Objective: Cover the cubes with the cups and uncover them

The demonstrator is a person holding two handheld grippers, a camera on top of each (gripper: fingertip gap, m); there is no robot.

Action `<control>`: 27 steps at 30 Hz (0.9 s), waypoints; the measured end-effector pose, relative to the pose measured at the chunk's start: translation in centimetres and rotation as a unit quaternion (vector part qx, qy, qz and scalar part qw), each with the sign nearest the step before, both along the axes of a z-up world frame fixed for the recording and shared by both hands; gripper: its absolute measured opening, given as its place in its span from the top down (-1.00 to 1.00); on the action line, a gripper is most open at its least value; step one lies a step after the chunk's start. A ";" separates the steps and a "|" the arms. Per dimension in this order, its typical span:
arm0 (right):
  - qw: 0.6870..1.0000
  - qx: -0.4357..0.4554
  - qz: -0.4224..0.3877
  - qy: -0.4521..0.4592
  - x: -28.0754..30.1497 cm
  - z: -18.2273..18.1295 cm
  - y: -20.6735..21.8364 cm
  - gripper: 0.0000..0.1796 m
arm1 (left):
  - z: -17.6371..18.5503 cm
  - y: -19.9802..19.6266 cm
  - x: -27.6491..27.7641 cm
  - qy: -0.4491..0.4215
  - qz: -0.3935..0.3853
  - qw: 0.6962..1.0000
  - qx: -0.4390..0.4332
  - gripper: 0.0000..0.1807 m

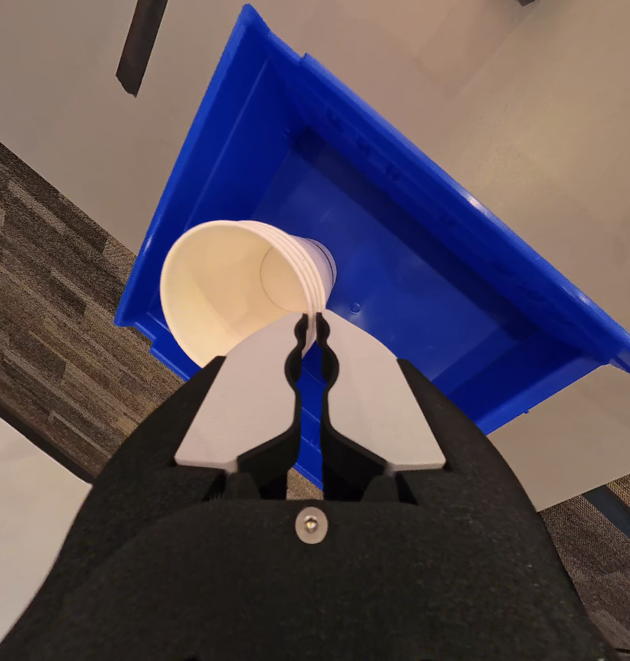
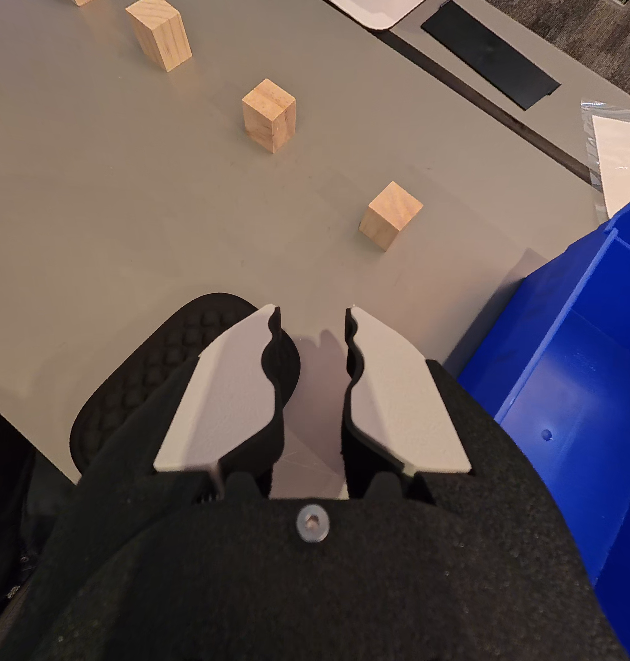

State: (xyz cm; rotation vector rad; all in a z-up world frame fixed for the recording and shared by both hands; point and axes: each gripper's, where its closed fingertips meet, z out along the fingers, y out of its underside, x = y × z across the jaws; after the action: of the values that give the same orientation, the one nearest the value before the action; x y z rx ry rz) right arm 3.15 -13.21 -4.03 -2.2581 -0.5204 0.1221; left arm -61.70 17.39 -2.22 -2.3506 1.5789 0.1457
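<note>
Two hand-held grippers worked over a grey table (image 2: 127, 214) that filled most of both views. Largest on it was a blue plastic bin (image 1: 395, 250), running from the upper centre to the right edge of the left wrist view and showing again at the right edge of the right wrist view; apart from the cups at its near-left corner, its floor held nothing visible.

Next in size, the left gripper (image 1: 312, 318) rose from the bottom centre of its view, jaws drawn to a narrow slit and pinched on the rims of a stack of white paper cups (image 1: 242, 286). About five nested rims could be counted. The stack lay tilted on its side at mid-frame, mouth toward the lower left, over the bin's near-left corner; whether it touched the bin could not be told.

The right gripper (image 2: 313, 314) stood at the lower centre of its view, jaws moderately apart and holding nothing, above bare table just left of the bin. A black textured pad (image 2: 156, 361) showed under its left finger.

Three wooden cubes stood uncovered and well apart in a diagonal line: the nearest cube (image 2: 390, 214) right of centre near the bin, the middle cube (image 2: 268, 114) above centre, the far cube (image 2: 159, 34) at the upper left. A sliver of a further wooden block (image 2: 81, 2) was cut by the top edge.
</note>
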 end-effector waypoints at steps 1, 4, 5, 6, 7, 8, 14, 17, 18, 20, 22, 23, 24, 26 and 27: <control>1.000 0.000 0.000 0.000 0.0 0.0 0.0 0.62 | 0.0 0.0 0.0 0.000 0.000 1.000 -0.001 0.95; 1.000 -0.003 -0.001 0.000 0.1 -0.2 -0.1 0.62 | 0.0 0.0 0.1 0.003 -0.001 1.000 -0.002 0.95; 1.000 -0.004 -0.001 0.000 0.1 -0.3 -0.1 0.62 | 0.0 0.0 0.0 0.004 -0.001 1.000 -0.002 0.96; 1.000 -0.005 -0.001 0.000 0.1 -0.3 -0.1 0.62 | 0.0 0.0 0.0 0.005 -0.001 1.000 -0.001 0.97; 1.000 -0.005 -0.001 -0.001 0.1 -0.3 -0.1 0.62 | 0.0 0.0 0.0 0.006 -0.001 1.000 0.000 0.97; 1.000 -0.005 -0.001 -0.001 0.1 -0.3 -0.1 0.62 | 0.1 0.1 0.0 0.006 0.000 1.000 0.003 0.97; 1.000 -0.007 0.001 0.000 0.1 -0.4 -0.1 0.62 | 1.1 0.4 0.2 -0.002 0.003 1.000 0.016 0.97; 1.000 -0.009 0.000 0.000 0.1 -0.6 -0.2 0.62 | 1.8 0.5 0.2 0.003 -0.002 1.000 0.030 0.97; 1.000 -0.009 0.000 0.000 0.2 -0.6 -0.2 0.62 | 2.2 0.5 0.3 0.005 -0.003 0.999 0.036 0.97; 1.000 -0.009 0.001 0.001 0.1 -0.5 -0.2 0.62 | 3.2 0.5 0.4 0.004 -0.005 0.999 0.044 0.97; 1.000 -0.007 0.001 0.001 0.2 -0.5 -0.1 0.62 | 4.5 0.5 0.6 0.007 -0.006 0.998 0.060 0.97; 1.000 -0.006 0.001 0.001 0.2 -0.4 0.0 0.62 | 5.3 0.5 0.7 0.007 -0.007 0.998 0.067 0.97; 1.000 -0.005 0.002 0.002 0.1 -0.3 0.1 0.62 | 6.2 0.4 0.8 0.006 -0.008 0.997 0.075 0.97; 1.000 -0.002 0.005 0.001 -0.1 -0.1 0.4 0.62 | 8.3 0.2 1.3 0.002 -0.010 0.996 0.093 0.97; 1.000 0.003 0.008 0.001 -0.3 0.1 0.7 0.62 | 9.4 -0.1 1.7 0.000 -0.013 0.995 0.102 0.97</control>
State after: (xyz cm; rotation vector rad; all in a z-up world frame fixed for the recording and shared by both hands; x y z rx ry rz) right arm 2.84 -12.56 -3.95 -2.2488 -0.5378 0.1320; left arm -60.04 17.28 7.22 -2.1726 1.5176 0.2874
